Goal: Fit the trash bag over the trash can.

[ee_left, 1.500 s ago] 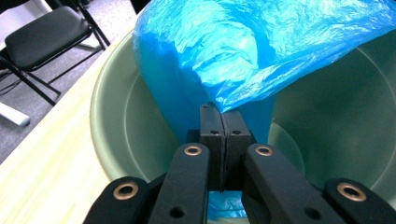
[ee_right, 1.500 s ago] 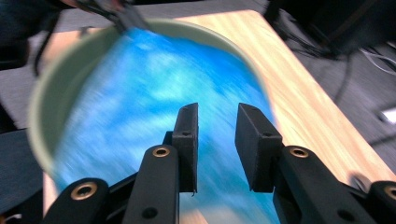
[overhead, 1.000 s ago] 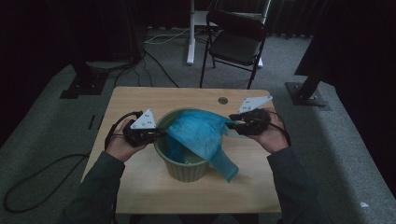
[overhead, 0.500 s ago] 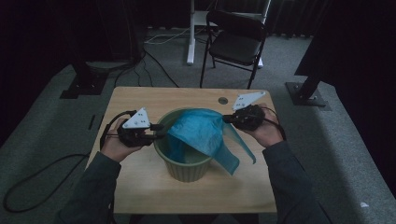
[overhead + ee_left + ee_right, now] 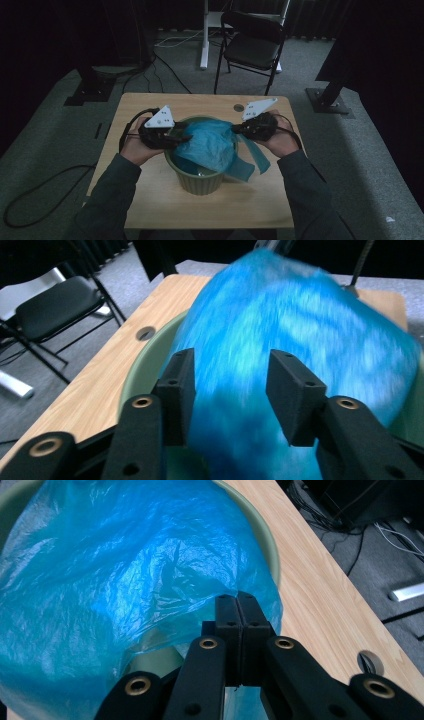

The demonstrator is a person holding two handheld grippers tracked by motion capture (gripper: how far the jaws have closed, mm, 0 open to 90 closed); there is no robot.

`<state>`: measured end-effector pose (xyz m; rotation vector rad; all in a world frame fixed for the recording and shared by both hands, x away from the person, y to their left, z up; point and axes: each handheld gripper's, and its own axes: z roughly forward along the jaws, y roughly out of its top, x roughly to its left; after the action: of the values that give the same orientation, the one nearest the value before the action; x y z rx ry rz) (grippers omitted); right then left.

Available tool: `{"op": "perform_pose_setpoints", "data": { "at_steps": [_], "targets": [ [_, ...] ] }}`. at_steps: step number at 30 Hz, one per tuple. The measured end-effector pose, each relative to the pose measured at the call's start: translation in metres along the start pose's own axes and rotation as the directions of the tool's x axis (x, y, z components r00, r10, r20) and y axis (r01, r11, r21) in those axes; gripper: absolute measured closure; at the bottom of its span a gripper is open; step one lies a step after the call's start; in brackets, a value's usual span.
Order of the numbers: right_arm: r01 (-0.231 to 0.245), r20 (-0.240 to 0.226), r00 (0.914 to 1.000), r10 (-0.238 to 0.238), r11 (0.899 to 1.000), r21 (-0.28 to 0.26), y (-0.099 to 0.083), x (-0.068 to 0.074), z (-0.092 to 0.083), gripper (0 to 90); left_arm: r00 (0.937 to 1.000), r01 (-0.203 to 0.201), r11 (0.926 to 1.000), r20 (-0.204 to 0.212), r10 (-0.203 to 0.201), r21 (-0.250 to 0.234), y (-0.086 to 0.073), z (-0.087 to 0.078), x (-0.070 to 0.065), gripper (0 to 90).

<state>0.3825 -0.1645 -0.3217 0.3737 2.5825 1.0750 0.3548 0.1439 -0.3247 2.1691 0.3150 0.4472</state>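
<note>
1. Since a second ago the left gripper (image 5: 181, 138) has let go of the blue plastic bag (image 5: 210, 145); its jaws have just been opening and now stand spread, the bag billowing between them untouched.
2. The right gripper (image 5: 239, 611) has closed: its jaws are pressed together, pinching the bag's edge.
3. The bag drapes over the green bucket (image 5: 200, 181) in the middle of the wooden table (image 5: 150, 205), one end trailing down the bucket's right side.

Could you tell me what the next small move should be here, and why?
Probably bring the left gripper, its jaws just opened and apart, onto the blue bag near the green bin rim and close; the right gripper is shut on the bag's far edge.
</note>
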Motion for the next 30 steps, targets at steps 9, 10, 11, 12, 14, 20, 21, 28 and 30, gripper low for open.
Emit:
{"op": "perform_pose_setpoints", "data": {
  "at_steps": [9, 10, 11, 12, 14, 20, 21, 28, 30],
  "targets": [
    [0.051, -0.029, 0.9983, -0.051, 0.999, 0.000, 0.015, 0.012, 0.006, 89.7, 0.9991, -0.042, 0.9987, 0.006, 0.041, 0.031, 0.019, 0.029, -0.009, 46.0],
    [0.049, -0.034, 0.9982, -0.049, 0.999, -0.002, 0.016, 0.013, 0.006, 89.7, 0.9990, -0.044, 0.9980, 0.003, 0.044, 0.045, 0.020, 0.032, -0.009, 46.3],
    [0.054, -0.035, 0.9979, -0.054, 0.999, -0.003, 0.017, 0.013, 0.006, 89.6, 0.9988, -0.049, 0.9971, 0.000, 0.049, 0.058, 0.020, 0.035, -0.009, 50.1],
    [0.058, -0.037, 0.9976, -0.058, 0.998, -0.003, 0.017, 0.014, 0.007, 89.7, 0.9988, -0.049, 0.9971, 0.000, 0.049, 0.058, 0.020, 0.035, -0.009, 57.9],
    [0.061, -0.039, 0.9974, -0.062, 0.998, -0.005, 0.018, 0.014, 0.006, 89.6, 0.9974, -0.071, 0.9931, -0.006, 0.072, 0.093, 0.020, 0.041, -0.012, 73.9],
    [0.053, -0.018, 0.9984, -0.053, 0.999, -0.007, 0.017, 0.013, 0.002, 86.7, 0.9966, -0.077, 0.9924, -0.022, 0.080, 0.096, 0.018, 0.039, -0.014, 89.6],
    [0.047, -0.005, 0.9989, -0.047, 0.999, -0.020, 0.017, 0.013, -0.002, 84.4, 0.9964, -0.079, 0.9923, -0.024, 0.081, 0.096, 0.017, 0.038, -0.014, 89.6],
    [0.047, -0.006, 0.9989, -0.048, 0.998, -0.036, 0.013, 0.016, -0.007, 88.1, 0.9964, -0.071, 0.9949, -0.042, 0.074, 0.072, 0.015, 0.033, -0.013, 89.3],
    [0.045, -0.014, 0.9989, -0.046, 0.999, -0.030, 0.013, 0.016, -0.005, 89.2, 0.9968, -0.065, 0.9961, -0.043, 0.067, 0.060, 0.017, 0.033, -0.013, 79.6]
  ]
}}
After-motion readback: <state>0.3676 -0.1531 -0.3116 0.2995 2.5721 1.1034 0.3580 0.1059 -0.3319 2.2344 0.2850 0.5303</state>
